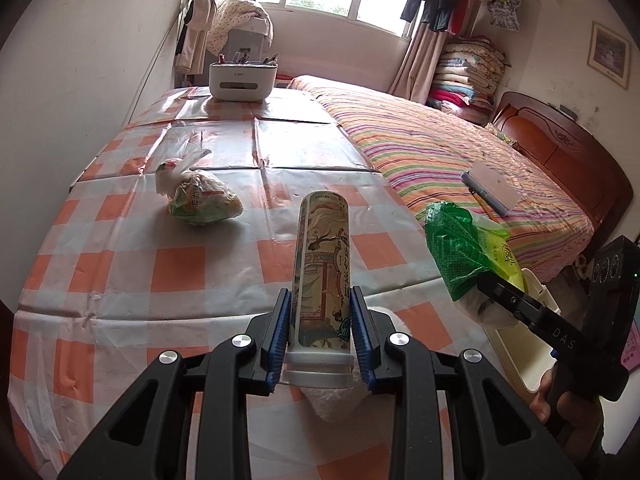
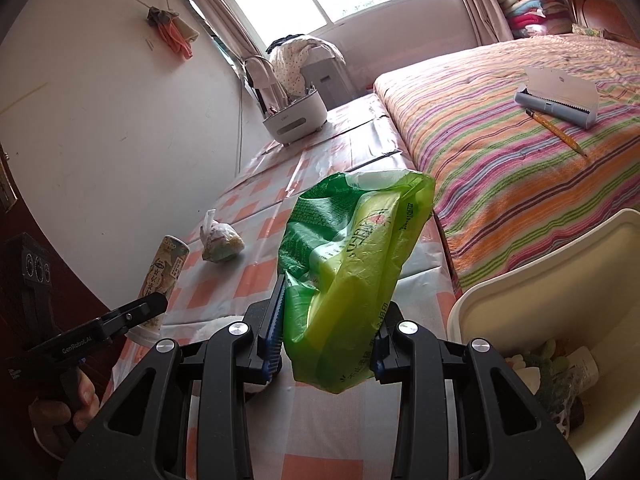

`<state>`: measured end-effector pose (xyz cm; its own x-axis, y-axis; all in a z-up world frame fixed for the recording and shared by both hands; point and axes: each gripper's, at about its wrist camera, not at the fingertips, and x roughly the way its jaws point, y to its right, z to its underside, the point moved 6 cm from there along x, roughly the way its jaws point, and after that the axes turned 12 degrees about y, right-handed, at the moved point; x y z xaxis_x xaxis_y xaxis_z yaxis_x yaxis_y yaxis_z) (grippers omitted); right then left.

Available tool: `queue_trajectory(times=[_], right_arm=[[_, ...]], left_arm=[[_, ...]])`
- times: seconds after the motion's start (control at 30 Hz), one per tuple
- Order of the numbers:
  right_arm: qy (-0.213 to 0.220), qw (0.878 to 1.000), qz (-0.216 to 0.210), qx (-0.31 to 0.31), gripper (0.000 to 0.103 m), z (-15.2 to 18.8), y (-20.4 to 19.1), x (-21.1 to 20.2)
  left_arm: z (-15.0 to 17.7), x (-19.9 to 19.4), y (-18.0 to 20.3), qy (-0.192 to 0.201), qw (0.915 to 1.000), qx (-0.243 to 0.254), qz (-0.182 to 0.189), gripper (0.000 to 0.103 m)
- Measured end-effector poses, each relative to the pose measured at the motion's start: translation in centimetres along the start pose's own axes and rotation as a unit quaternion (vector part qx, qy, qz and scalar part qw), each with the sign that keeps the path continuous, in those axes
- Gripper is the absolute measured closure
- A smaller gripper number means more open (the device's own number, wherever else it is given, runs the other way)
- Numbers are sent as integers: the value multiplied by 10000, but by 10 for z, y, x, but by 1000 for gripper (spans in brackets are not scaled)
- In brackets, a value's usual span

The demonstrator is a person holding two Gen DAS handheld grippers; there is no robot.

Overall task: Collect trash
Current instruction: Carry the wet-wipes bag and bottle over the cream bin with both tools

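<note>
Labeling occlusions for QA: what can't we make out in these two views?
- Bin contents: right view, wall and the frame edge hide most.
- White lump under the tube: left view, the tube and left gripper cover it.
- What the green bag holds: both views, the plastic wraps it, right gripper covers its base.
- Tied bag contents: blurred, small.

Green plastic bag (image 2: pixel 352 276), orange-and-white checked tablecloth (image 1: pixel 120 264), rainbow-striped bedspread (image 1: pixel 448 152)
</note>
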<state>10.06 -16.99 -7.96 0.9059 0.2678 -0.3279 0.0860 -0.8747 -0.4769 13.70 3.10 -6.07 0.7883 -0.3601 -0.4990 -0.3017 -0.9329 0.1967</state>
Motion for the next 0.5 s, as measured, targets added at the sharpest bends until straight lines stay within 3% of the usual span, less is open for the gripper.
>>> queue_trajectory(times=[0.5], right_arm=[[333, 9987, 346, -157, 71, -15, 32, -37]], left_arm=[[1, 0, 69, 78, 9976, 359, 579, 74]])
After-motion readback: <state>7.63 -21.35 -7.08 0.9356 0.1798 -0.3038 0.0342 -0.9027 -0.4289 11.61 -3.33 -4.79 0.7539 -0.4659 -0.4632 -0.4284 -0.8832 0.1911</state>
